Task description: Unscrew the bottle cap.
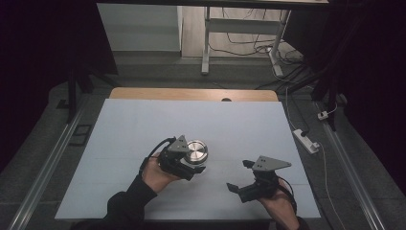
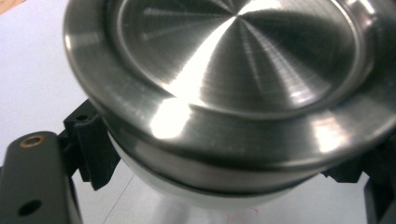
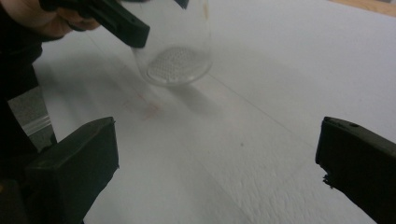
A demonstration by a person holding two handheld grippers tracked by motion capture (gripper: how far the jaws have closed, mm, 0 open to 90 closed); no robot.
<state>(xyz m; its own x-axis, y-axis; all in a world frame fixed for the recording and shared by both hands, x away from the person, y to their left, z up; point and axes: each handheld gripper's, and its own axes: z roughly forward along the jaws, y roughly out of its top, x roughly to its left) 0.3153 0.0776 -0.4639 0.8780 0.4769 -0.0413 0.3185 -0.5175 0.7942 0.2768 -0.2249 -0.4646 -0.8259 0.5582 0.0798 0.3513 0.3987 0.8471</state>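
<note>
While the left gripper squeezes the glass jar just under its shiny metal lid, the jar hangs a little above the white table, tipped, with its lid up and toward the far side and its bottom toward the person. The right gripper is wide open and holds nothing. It sits well off to the right of the jar, nearer the table's front edge. The lid is still on. I think the right gripper must go left and a bit forward to grab it.
</note>
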